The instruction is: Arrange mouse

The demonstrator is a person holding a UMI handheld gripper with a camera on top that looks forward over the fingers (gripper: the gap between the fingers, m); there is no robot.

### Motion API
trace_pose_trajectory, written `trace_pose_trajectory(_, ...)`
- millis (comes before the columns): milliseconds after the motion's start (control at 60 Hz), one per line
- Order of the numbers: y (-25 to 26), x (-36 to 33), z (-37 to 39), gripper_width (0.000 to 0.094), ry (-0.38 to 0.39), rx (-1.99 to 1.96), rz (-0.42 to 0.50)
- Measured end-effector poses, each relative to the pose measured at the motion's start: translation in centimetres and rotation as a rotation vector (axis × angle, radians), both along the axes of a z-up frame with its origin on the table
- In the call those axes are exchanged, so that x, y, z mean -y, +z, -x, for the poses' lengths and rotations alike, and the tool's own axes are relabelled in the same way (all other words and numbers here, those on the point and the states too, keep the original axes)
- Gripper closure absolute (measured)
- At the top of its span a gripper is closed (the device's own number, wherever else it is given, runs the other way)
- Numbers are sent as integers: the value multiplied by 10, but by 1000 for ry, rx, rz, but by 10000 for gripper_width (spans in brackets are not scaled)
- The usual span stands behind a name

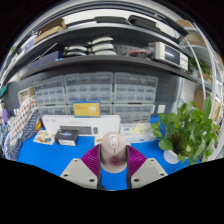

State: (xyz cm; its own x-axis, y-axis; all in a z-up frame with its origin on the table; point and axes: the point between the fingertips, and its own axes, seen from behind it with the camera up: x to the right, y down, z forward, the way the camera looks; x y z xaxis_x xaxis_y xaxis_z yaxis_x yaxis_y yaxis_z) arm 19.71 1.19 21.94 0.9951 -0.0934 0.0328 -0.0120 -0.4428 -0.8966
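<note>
A light grey computer mouse (113,149) with a scroll wheel sits between my gripper's (113,163) two fingers. Both magenta pads (94,160) press on its sides, so the gripper is shut on it. The mouse is held over a blue mat (62,158) on the table; whether it touches the mat is hidden by the fingers.
A green potted plant (188,132) stands to the right of the fingers. White boxes and small devices (68,131) lie beyond the mat. A wall of small drawer cabinets (100,95) and a shelf with stacked items (95,45) stand behind.
</note>
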Motion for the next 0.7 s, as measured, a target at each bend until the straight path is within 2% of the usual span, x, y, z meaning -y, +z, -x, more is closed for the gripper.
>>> trace_pose_trajectory(83,0,6,37,599,38,-5,1)
trace_pose_trajectory(150,-19,13,63,601,72,4,23)
trace_pose_trajectory(417,-177,52,116,602,96,-43,272)
trace_pose_trajectory(517,-216,68,125,601,114,-44,336)
trace_pose_trajectory(633,-231,74,128,599,128,-15,337)
trace_pose_trajectory(700,-231,74,128,557,118,-18,335)
